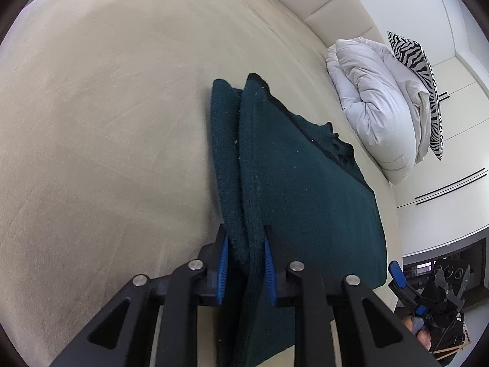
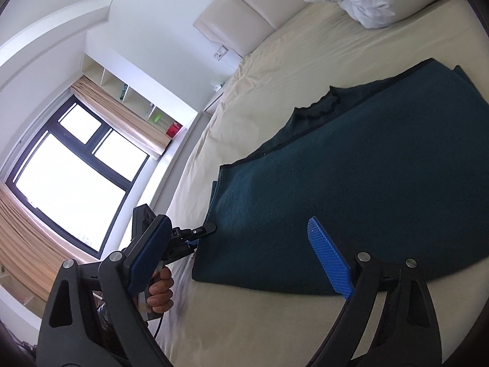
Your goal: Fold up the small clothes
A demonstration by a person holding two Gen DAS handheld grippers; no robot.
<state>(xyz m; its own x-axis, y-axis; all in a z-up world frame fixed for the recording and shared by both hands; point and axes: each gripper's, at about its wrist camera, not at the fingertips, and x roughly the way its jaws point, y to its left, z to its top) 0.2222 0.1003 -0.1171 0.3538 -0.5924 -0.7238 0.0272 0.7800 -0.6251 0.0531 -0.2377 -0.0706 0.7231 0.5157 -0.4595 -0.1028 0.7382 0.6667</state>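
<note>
A dark teal knitted garment (image 1: 305, 189) lies folded on the cream bed sheet (image 1: 107, 122). My left gripper (image 1: 246, 263) is shut on the garment's near folded edge, with cloth pinched between the blue pads. In the right wrist view the garment (image 2: 366, 183) spreads across the bed, and the left gripper (image 2: 201, 234) holds its near left corner. My right gripper (image 2: 241, 253) is open and empty, hovering just short of the garment's near edge. It also shows in the left wrist view (image 1: 397, 275) beside the bed.
A rumpled white duvet (image 1: 376, 101) and a zebra-striped pillow (image 1: 421, 70) sit by the padded headboard (image 2: 244, 15). A window with beige curtains (image 2: 70, 168) is to the left in the right wrist view. The bed's edge runs beside the garment's left side.
</note>
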